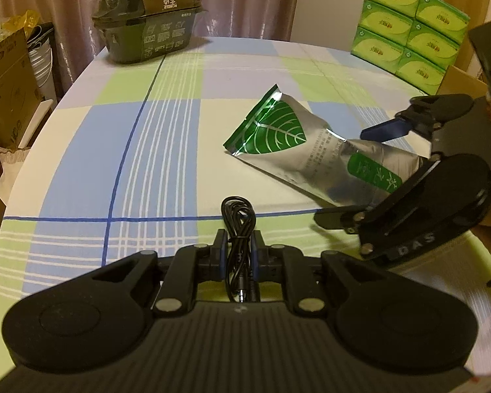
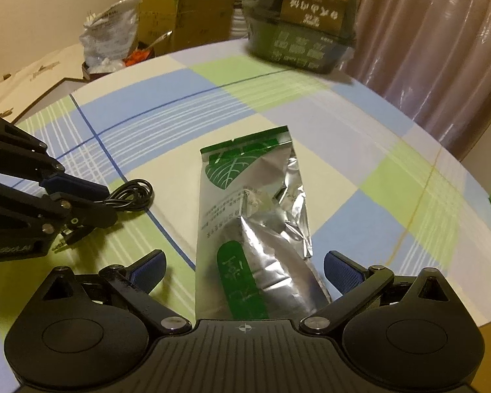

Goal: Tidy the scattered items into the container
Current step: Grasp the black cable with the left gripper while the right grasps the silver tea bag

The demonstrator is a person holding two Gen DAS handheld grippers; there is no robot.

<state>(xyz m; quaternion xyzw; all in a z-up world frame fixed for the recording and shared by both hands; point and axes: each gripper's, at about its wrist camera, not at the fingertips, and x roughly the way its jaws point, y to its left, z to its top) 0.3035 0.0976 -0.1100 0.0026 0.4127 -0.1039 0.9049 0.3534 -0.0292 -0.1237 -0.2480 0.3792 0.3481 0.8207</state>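
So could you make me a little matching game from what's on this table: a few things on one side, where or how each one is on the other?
Things:
1. black cable
2. silver and green pouch
3. dark food box
4. green tissue packs

States:
A. stacked at the table's far edge
B. lying flat between open jaws
C. pinched in shut jaws
D. standing alone at the far end near the curtain

Pairs: 1-C, 2-B, 3-D, 4-A
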